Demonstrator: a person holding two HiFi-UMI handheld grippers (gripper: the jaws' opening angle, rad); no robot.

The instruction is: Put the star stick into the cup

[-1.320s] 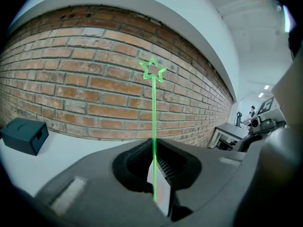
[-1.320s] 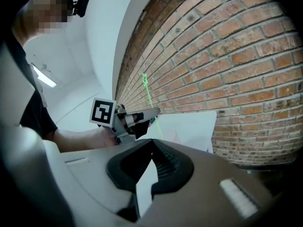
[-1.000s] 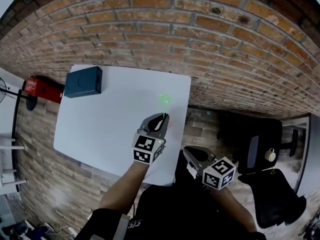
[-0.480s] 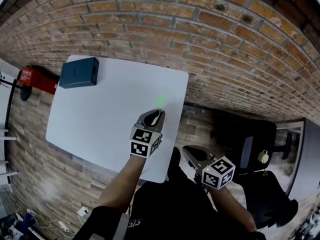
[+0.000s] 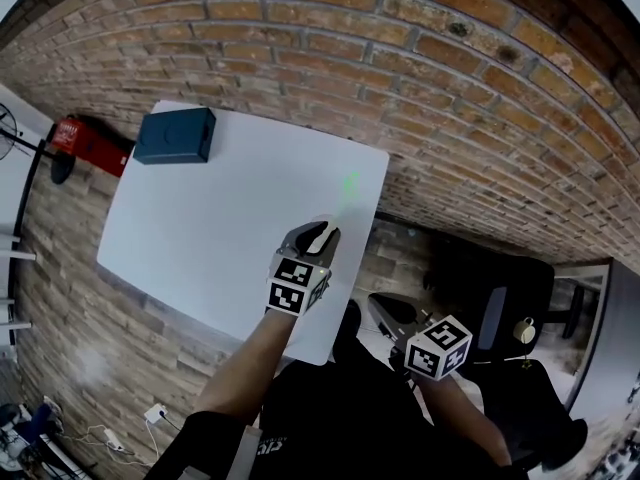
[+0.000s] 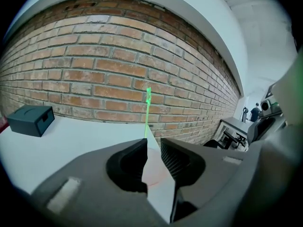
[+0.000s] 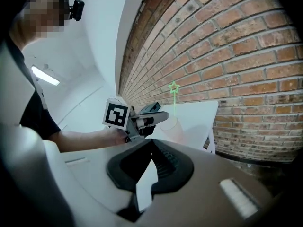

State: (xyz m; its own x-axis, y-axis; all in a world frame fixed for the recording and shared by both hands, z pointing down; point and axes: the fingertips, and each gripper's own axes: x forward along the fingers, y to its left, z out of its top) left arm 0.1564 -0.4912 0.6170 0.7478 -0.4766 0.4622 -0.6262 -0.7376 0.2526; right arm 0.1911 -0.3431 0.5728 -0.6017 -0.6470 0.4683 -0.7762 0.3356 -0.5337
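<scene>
Since a second ago, the green star has slid further ahead and to the right of my left claw (image 5: 320, 234). Star stick (image 6: 147, 110): upright just ahead of that claw, seemingly already standing in the cup (image 7: 173, 126) beyond its tips, on the white table (image 5: 200, 218). Probably light, thin and bendy; I would pinch it low on the shaft. Left claw: jaws a narrow slit apart, holding nothing. Right claw (image 7: 151, 148): tips together, empty, well behind.

Red-brown brick wall (image 5: 400, 38) spans the top of the head view. White square table (image 5: 200, 238) stands against it, centre left. Brick-patterned floor (image 5: 70, 308) at lower left. Black office chair (image 5: 500, 298) at right.
</scene>
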